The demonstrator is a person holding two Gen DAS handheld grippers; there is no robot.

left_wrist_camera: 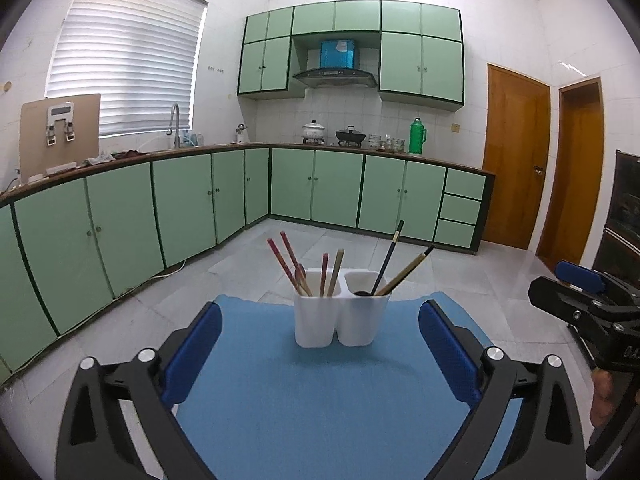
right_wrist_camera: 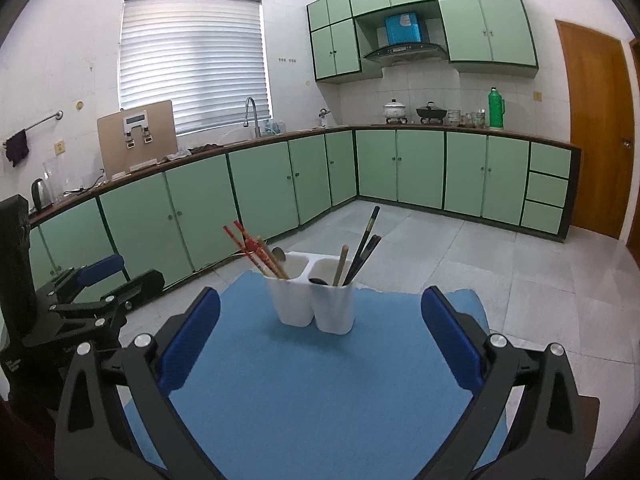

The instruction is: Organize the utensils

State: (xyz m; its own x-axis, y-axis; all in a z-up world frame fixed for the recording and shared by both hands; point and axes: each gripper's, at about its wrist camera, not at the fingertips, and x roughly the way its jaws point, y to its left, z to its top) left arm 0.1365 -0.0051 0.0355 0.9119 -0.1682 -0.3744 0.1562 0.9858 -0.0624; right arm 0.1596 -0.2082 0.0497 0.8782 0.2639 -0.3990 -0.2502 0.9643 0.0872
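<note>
The white plastic two-compartment utensil holder (left_wrist_camera: 342, 312) stands at twelve o'clock from both the left gripper (left_wrist_camera: 320, 356) and the right gripper (right_wrist_camera: 320, 344), on the blue-covered desk (left_wrist_camera: 280, 400). Both pairs of jaws stand wide apart, empty. The chopsticks (left_wrist_camera: 290, 264) lean upright; neither hand looks clearly nearer.

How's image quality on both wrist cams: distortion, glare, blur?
Left wrist view: strong fisheye bowing the green cabinets, dark vignette corners, blinds blown out, holder sharp. Right wrist view: same barrel curve, floor glare at the far right, chopsticks crisp, no motion blur; soft even light, faint shadow under the holder on the blue mat.
</note>
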